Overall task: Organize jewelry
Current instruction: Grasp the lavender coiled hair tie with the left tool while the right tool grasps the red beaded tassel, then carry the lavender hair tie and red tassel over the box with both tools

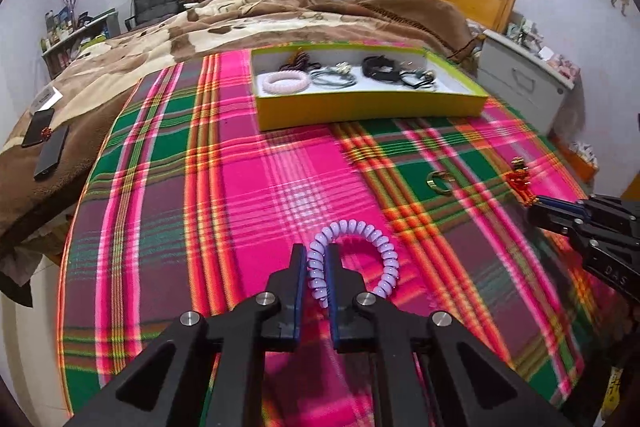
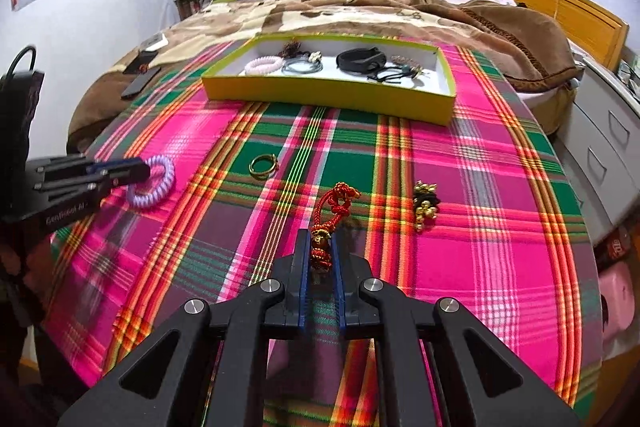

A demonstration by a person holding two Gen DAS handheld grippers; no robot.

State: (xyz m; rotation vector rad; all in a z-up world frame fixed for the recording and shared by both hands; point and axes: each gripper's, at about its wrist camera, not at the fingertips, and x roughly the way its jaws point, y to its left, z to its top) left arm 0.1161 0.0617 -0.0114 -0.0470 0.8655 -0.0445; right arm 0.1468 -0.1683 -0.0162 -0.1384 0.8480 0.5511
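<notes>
My left gripper (image 1: 318, 251) is shut on a purple spiral hair tie (image 1: 376, 243), which also shows at the left of the right wrist view (image 2: 154, 183). My right gripper (image 2: 320, 247) is shut on a red knotted cord charm (image 2: 334, 203); in the left wrist view that charm (image 1: 520, 183) sticks out of the right gripper (image 1: 536, 205) at the right edge. A yellow-green tray (image 1: 368, 107) at the far side of the plaid cloth holds a pink bracelet (image 1: 286, 81), hair ties and a black band (image 2: 360, 59).
A gold ring (image 2: 263, 163) and a black-and-gold bell hair tie (image 2: 425, 205) lie on the plaid cloth (image 2: 460, 247). Two phones (image 1: 48, 143) lie on the brown blanket at left. A white drawer unit (image 1: 520, 79) stands at right.
</notes>
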